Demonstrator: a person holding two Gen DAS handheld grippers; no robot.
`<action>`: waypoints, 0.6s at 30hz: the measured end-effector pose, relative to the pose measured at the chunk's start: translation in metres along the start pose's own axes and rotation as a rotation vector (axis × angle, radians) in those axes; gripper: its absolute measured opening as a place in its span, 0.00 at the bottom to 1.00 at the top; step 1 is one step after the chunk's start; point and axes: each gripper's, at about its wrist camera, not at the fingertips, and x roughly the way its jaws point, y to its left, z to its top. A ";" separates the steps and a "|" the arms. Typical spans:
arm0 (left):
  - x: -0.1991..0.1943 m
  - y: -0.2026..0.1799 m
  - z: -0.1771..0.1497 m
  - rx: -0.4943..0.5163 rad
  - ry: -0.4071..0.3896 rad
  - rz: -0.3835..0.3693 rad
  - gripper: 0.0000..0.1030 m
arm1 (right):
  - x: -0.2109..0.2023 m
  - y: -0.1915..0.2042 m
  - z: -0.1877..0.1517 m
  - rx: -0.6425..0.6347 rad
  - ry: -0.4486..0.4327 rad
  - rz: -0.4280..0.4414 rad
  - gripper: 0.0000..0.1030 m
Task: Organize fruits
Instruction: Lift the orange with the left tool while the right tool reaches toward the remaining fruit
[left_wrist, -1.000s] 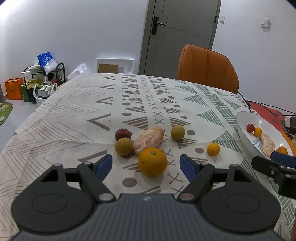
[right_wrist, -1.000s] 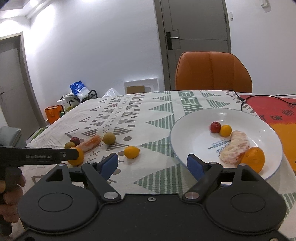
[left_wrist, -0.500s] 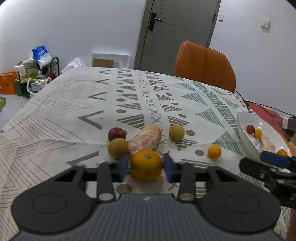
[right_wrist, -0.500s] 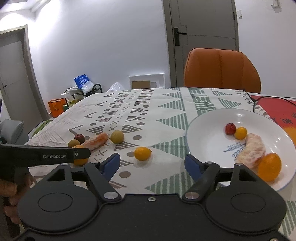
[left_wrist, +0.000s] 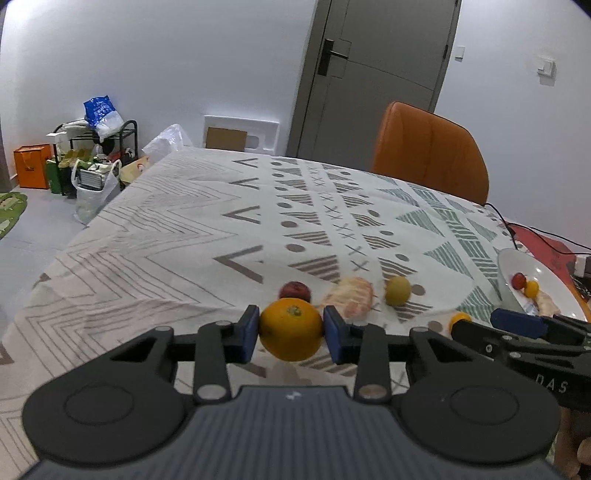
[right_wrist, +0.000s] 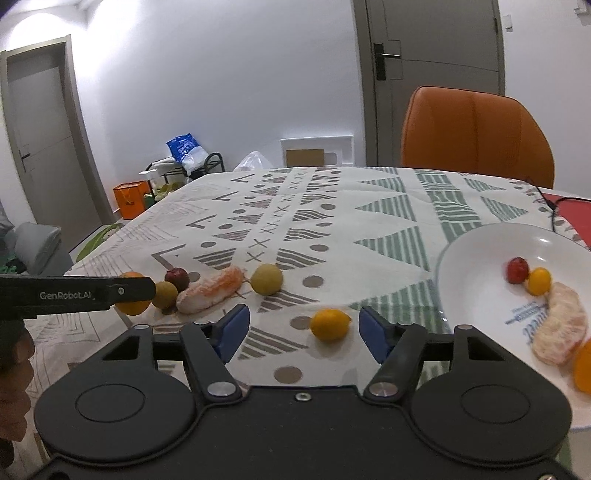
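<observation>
We have the left gripper (left_wrist: 291, 334) clamped on the big orange (left_wrist: 290, 334), blue pads (left_wrist: 248, 332) pressed to both sides of it, and the fruit looks lifted just clear of the patterned tablecloth (left_wrist: 166, 236), though we cannot be sure of that. Our right gripper (right_wrist: 300, 334) stands wide apart and holds nothing, with the small orange fruit (right_wrist: 330, 324) sitting on the cloth between its blue fingers (right_wrist: 373, 332), nearer the right one and touching neither.

Out from the left gripper, the dark red fruit (left_wrist: 294, 290) and the peeled citrus piece (left_wrist: 351, 301) lie just beyond the orange, and the yellow-green round fruit (left_wrist: 398, 290) sits just to the right of those. From the right wrist we also pick up a brownish round fruit (right_wrist: 164, 294) tucked against the red one; the left wrist view does not show it. Past this cluster the cloth runs open all the way to the far table edge and the orange chair (left_wrist: 430, 151).

The white plate (right_wrist: 469, 280) lies to the right, near the table's right side, carrying a red fruit (right_wrist: 517, 270), a small yellow fruit (right_wrist: 539, 281), a peeled segment (right_wrist: 561, 326) and an orange one (right_wrist: 583, 365) cut off by the frame. In the left wrist view the right gripper's body covers part of the plate. A black cable (left_wrist: 532, 230) trails beyond it.
</observation>
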 end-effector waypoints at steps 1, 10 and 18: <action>0.000 0.002 0.001 -0.002 -0.002 0.003 0.35 | 0.002 0.001 0.001 -0.001 0.001 0.004 0.61; 0.000 0.020 0.005 -0.021 -0.009 0.034 0.35 | 0.021 0.010 0.012 -0.009 0.019 0.043 0.55; -0.005 0.036 0.011 -0.036 -0.025 0.071 0.35 | 0.044 0.018 0.023 -0.022 0.042 0.071 0.50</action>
